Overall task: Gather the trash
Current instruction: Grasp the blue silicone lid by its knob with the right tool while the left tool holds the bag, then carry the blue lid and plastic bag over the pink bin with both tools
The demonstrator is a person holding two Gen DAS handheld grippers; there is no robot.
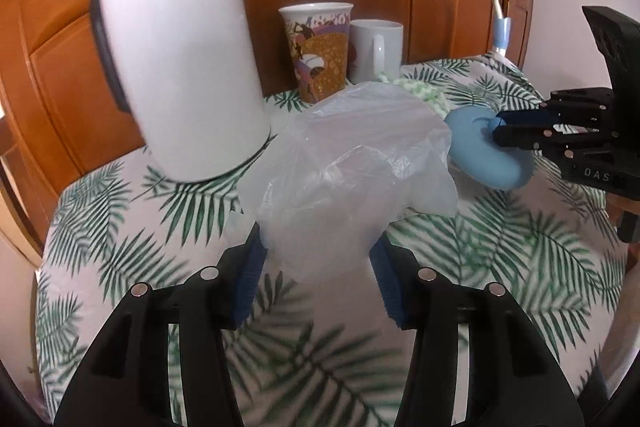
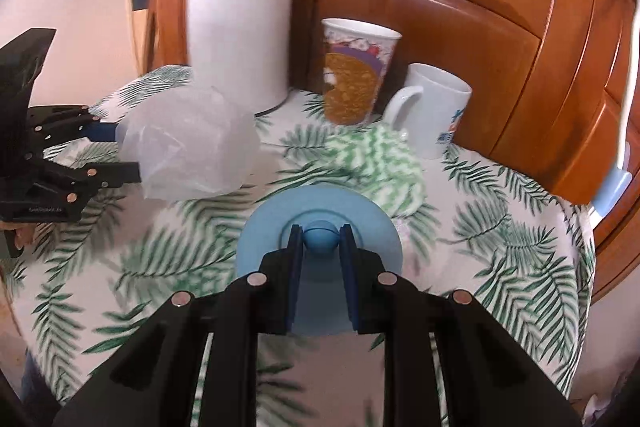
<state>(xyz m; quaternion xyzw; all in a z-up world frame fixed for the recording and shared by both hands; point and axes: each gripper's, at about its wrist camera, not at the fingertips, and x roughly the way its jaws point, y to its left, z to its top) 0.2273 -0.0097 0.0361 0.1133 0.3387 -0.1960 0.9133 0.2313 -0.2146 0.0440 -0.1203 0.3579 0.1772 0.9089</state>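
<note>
A crumpled translucent plastic bag (image 1: 348, 163) sits between the blue pads of my left gripper (image 1: 318, 251), which is shut on its lower part. From the right wrist view the same bag (image 2: 192, 147) bulges out of the left gripper (image 2: 128, 151) at the left. My right gripper (image 2: 320, 239) is shut on the round knob (image 2: 320, 243) of a light-blue lid (image 2: 260, 231) and holds it just above the tablecloth. In the left wrist view the right gripper (image 1: 498, 126) grips that lid (image 1: 476, 151) at the right. Both views are slightly blurred.
On the palm-leaf tablecloth (image 1: 120, 227) stand a white kettle (image 1: 180, 67), a patterned paper cup (image 1: 320, 51) and a white mug (image 1: 376, 47), with a green-and-white knitted cloth (image 2: 376, 163) in front of the mug. Brown wooden panels rise behind them. A white cable (image 1: 502, 31) hangs at the right.
</note>
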